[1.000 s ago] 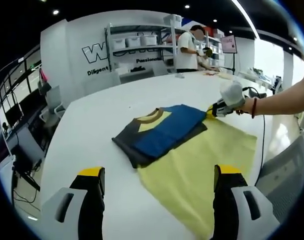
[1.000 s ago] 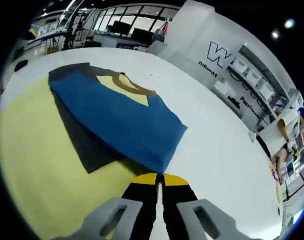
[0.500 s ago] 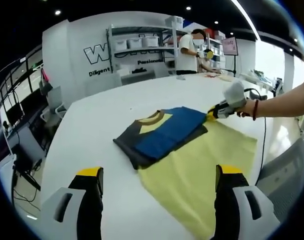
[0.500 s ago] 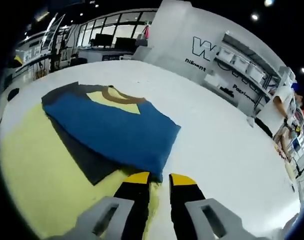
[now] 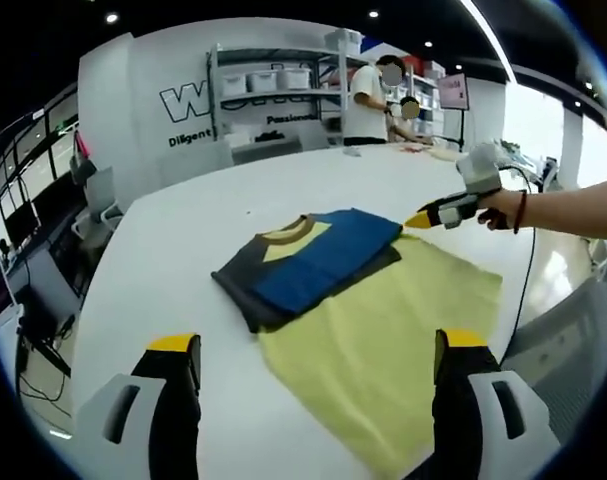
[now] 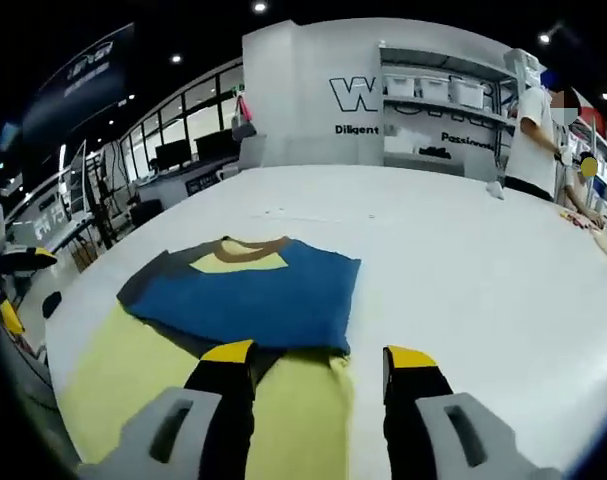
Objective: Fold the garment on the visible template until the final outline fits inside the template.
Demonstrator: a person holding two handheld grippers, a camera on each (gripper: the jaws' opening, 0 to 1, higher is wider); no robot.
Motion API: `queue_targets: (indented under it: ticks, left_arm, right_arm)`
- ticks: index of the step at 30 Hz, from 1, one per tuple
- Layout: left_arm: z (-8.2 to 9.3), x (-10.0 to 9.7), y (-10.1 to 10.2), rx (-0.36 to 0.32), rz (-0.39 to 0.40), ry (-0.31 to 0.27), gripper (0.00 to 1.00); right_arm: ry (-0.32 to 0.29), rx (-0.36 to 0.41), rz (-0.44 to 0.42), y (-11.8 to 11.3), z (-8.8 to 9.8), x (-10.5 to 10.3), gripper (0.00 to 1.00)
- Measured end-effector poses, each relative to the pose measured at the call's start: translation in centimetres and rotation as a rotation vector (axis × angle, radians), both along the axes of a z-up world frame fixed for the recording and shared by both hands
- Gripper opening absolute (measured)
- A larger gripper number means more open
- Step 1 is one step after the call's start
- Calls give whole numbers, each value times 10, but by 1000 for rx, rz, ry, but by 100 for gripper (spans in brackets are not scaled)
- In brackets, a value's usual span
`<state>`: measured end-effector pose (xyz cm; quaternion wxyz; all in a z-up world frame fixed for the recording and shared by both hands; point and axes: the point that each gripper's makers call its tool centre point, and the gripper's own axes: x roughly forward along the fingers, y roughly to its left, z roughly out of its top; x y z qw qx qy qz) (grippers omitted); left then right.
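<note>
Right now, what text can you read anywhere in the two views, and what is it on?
"W": the start of a large logo on the white back wall, cut off by the shelving.
"Diligent": smaller lettering below that logo.
"Passion...": lettering behind the shelving, its end blurred.
The folded garment and yellow template carry no readable text.

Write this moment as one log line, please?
left gripper: open, hovering | right gripper: open, off shirt | folded shirt: partly overlapping yellow template | white table
</note>
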<state>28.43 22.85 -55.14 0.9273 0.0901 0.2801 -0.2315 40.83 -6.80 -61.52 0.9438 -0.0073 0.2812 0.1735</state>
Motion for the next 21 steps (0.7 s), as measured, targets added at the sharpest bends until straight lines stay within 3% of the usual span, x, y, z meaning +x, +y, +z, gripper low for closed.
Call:
queue_targets:
  ticks: [4, 7, 21]
  left_arm:
    - [-3, -5, -1, -7, 2, 17, 99]
    - [-7, -9, 0, -19, 15, 41, 99]
    - [-32, -31, 1, -27, 38, 147, 99]
  right_arm:
    - [-16, 52, 16, 6, 8, -14, 57]
    - [-24, 48, 52, 12, 11, -24, 61]
    - [6, 14, 116, 13, 9, -62, 63]
